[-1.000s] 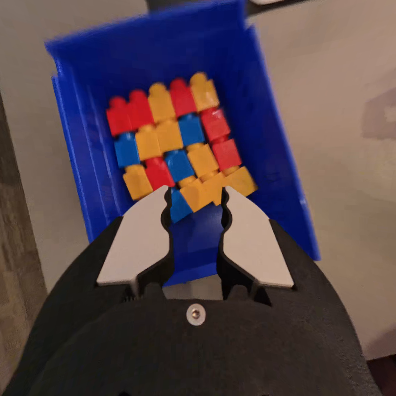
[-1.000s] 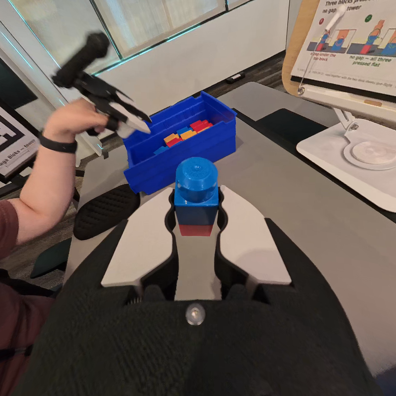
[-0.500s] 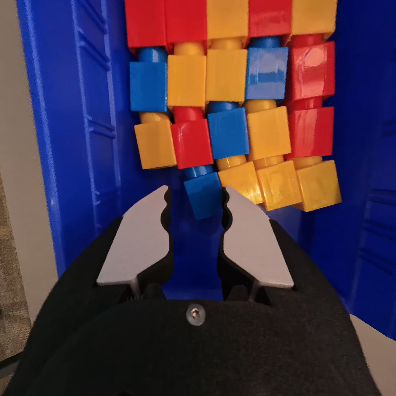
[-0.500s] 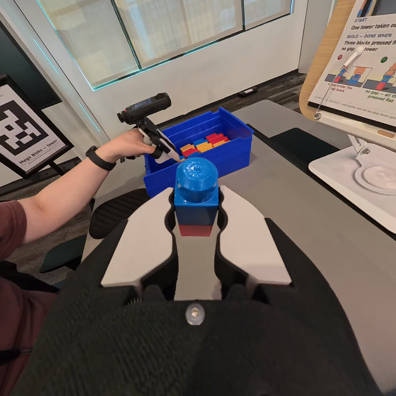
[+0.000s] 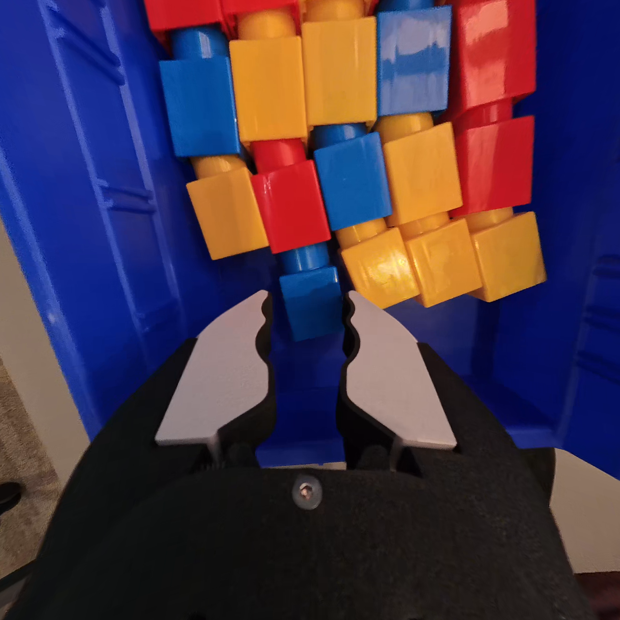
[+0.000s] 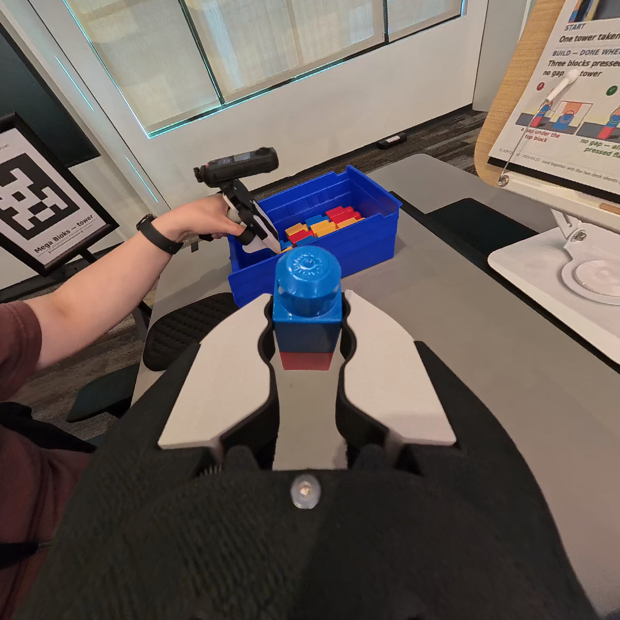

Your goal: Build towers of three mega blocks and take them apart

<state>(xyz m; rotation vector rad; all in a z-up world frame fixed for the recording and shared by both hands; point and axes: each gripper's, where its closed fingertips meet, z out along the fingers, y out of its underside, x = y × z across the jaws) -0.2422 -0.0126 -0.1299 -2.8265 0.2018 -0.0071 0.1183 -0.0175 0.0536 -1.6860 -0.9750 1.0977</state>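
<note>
On the table (image 6: 469, 335), a blue block (image 6: 307, 322) stacked on a red block (image 6: 307, 361) was clamped by the right gripper (image 6: 307, 312). A third was still needed. In the bin (image 5: 100, 235), a loose blue block (image 5: 310, 302) was straddled by the parted left gripper (image 5: 307, 302), not yet gripped.

Glossy plastic blocks (image 5: 352, 181) in a smooth plastic bin (image 5: 100, 201) — matt grey tabletop (image 6: 453, 318).

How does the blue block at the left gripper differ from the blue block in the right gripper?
The left one lies on its side in the bin, between open fingers, ungrasped. The right one stands upright atop a red block, clamped by the right gripper over the table. Same colour and shape.
</note>
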